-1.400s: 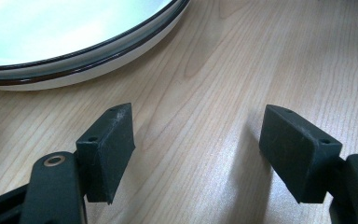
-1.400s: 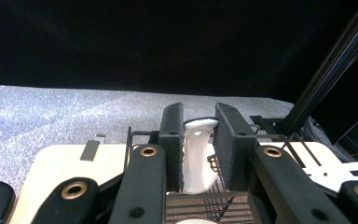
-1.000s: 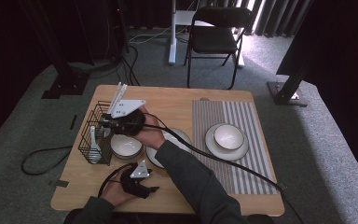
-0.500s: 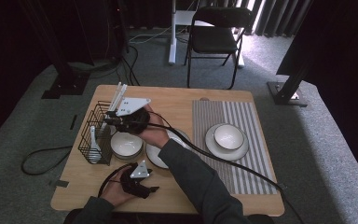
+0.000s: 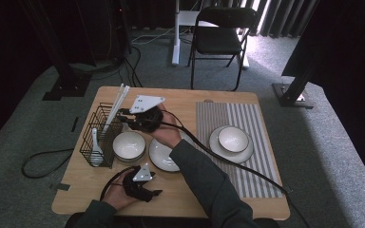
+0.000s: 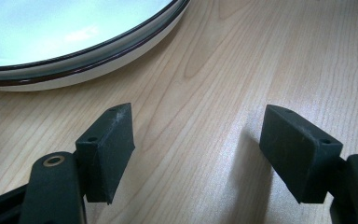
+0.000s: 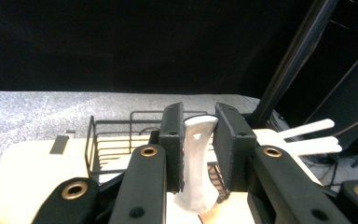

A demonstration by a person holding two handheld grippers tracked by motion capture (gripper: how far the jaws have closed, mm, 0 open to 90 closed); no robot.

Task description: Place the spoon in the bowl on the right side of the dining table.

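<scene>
The white ceramic spoon [image 7: 196, 158] stands upright between the right gripper [image 7: 198, 140] jaws, pinched at mid-handle; its flat handle end, pierced by a small hole, pokes just above the pads; the wider part drops below them; glossy, pale, clean; lifted clear above the table.

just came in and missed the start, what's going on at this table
A person is working with a pair of tongs in each hand at a wooden table set with dishes. The right tongs are shut on the handle of a white spoon, held above the table beside a black wire basket that has another white spoon and chopsticks in it. The left tongs rest open on the near edge of the table, holding nothing, next to a plate. A bowl sits beside the basket.
</scene>
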